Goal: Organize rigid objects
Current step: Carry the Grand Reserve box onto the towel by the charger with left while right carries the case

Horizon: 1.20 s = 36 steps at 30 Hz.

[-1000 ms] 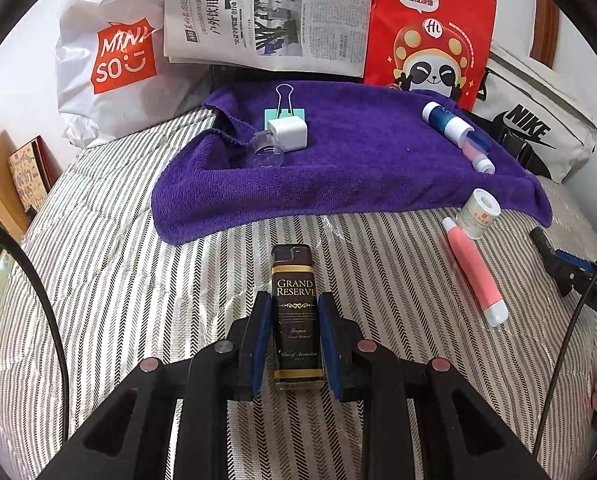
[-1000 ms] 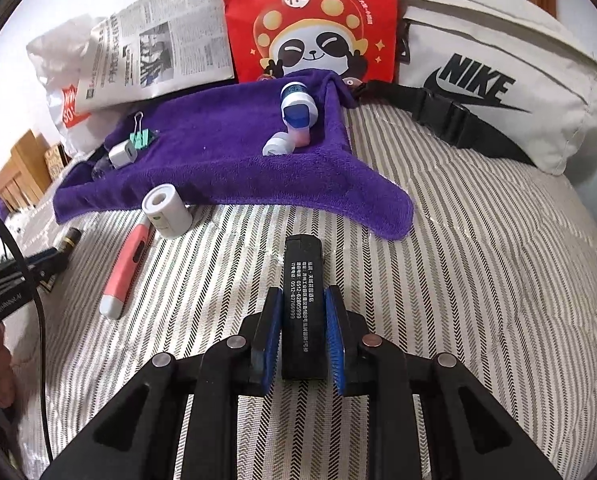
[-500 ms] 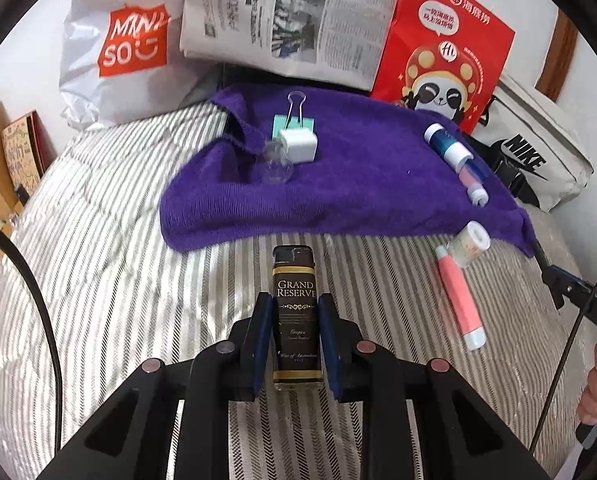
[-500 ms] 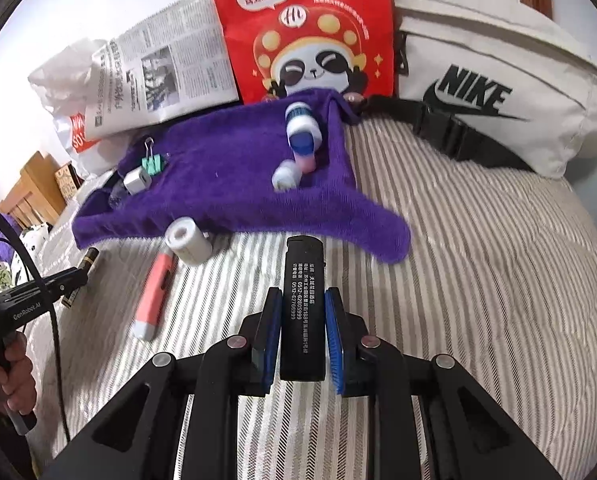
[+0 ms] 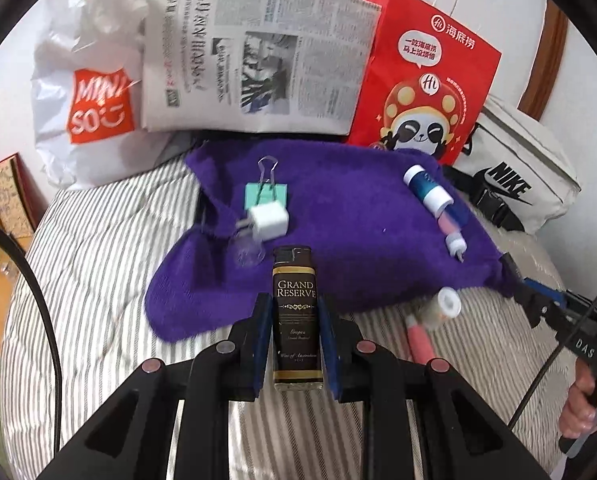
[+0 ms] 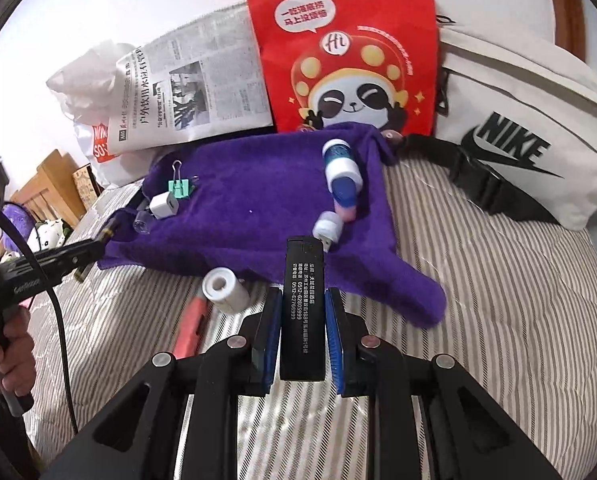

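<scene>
**Lot: small rigid items, striped bed, sorting under way**

Left gripper [image 5: 294,344]: jaws clamped on the flanks of a dark "Grand Reserve" lighter [image 5: 297,320], label up, its top end reaching over the near edge of the purple towel [image 5: 350,248]. The mid-body hold leaves the far end free to be set down first.

Right gripper [image 6: 302,340]: jaws pressed against a black lighter [image 6: 303,308] with white print, likewise pointing at the towel's near hem.

Towel: apparently the collecting place. On it lie a mint binder clip [image 5: 267,194], a white charger plug [image 5: 268,222] touching it, a clear small piece [image 5: 249,254] just beside the plug, and to the right a blue-and-white tube [image 5: 428,190] with a pink tube [image 5: 450,228] end-on below it.

Not yet gathered: a white cap-like roll [image 6: 224,290] and a pink pen [image 6: 192,326], both on the striped cover just off the towel's edge.

Background, propped at the wall: newspaper [image 5: 258,64], red panda bag [image 5: 426,80], Miniso bag [image 5: 94,100], Nike pouch [image 5: 518,172].

Judgement: both lighters seem bound for the towel; the soft bedding may let them roll.
</scene>
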### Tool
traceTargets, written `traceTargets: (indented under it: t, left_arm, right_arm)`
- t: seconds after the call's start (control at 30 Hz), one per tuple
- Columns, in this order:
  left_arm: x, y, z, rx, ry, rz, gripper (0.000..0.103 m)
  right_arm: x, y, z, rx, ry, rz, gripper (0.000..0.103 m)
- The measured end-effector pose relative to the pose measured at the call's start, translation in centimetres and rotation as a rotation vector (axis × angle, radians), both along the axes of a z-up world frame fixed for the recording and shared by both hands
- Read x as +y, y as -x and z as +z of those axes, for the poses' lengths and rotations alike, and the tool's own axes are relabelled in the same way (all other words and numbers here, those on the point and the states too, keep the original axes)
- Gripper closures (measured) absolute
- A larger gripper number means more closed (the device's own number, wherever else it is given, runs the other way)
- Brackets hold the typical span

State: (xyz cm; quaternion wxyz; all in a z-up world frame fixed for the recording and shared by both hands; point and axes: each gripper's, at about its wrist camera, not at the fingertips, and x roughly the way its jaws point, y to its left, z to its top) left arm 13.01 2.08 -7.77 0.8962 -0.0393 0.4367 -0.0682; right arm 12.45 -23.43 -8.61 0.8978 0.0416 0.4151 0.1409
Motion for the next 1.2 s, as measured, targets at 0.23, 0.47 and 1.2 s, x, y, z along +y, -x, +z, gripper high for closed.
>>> traceTargets:
  t: [0.23, 0.47, 1.2]
  left_arm:
    - [-1.1, -3.5, -0.5, 0.015, 0.007, -0.024, 0.08]
    - [-2.4, -7.0, -1.1, 0.026, 0.007, -0.048, 0.08]
    - [-2.3, -9.0, -5.5, 0.09, -0.091, -0.051, 0.08]
  right_arm:
    - [0.0, -0.9, 0.2, -0.001, -0.006, 0.004, 0.081]
    - [0.0, -1.3, -0.2, 0.013, -0.004, 0.0, 0.081]
    - [0.3, -3.1, -0.9, 0.011, 0.004, 0.005, 0.081]
